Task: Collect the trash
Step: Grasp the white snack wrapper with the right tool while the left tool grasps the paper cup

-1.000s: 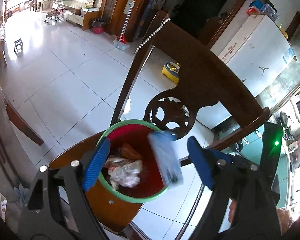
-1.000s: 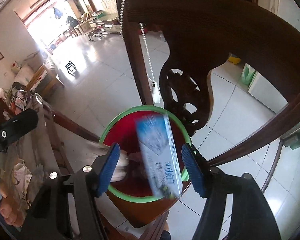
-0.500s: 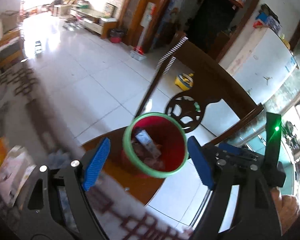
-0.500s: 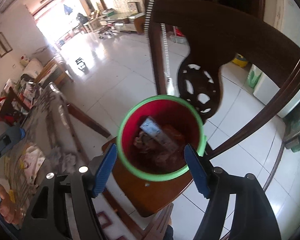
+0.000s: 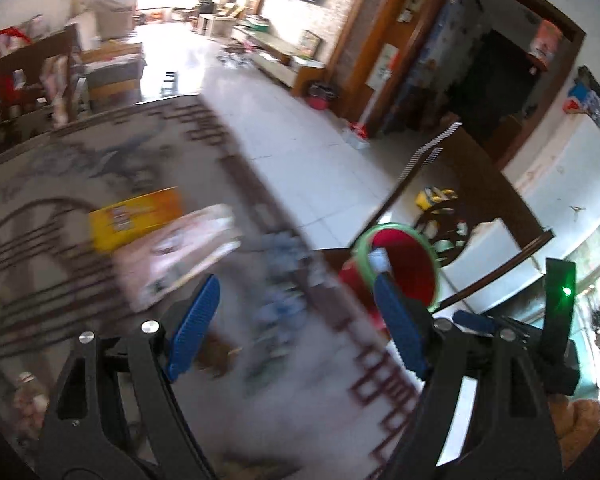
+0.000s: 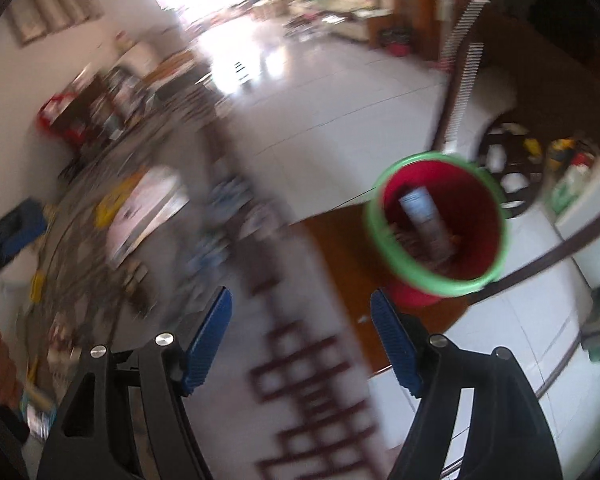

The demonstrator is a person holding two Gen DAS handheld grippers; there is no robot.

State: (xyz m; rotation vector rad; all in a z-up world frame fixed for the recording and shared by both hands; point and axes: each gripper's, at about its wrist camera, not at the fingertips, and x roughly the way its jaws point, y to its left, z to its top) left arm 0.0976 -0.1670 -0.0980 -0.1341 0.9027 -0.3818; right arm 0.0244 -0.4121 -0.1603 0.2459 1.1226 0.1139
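Both your claws are empty: the left claw [image 5: 296, 326] stands wide apart, and the right claw [image 6: 300, 340] has just been opening with nothing between its blue pads. The red bin [image 6: 436, 224], holding a box and scraps, sits on the chair seat [image 6: 340, 248] to the right. Blurred packets [image 5: 180, 244] lie on the tabletop [image 5: 60, 200] to the left.

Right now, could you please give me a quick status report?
Both claws, left and right, open and empty. Red bin on chair seat, trash inside. Nothing blocking.
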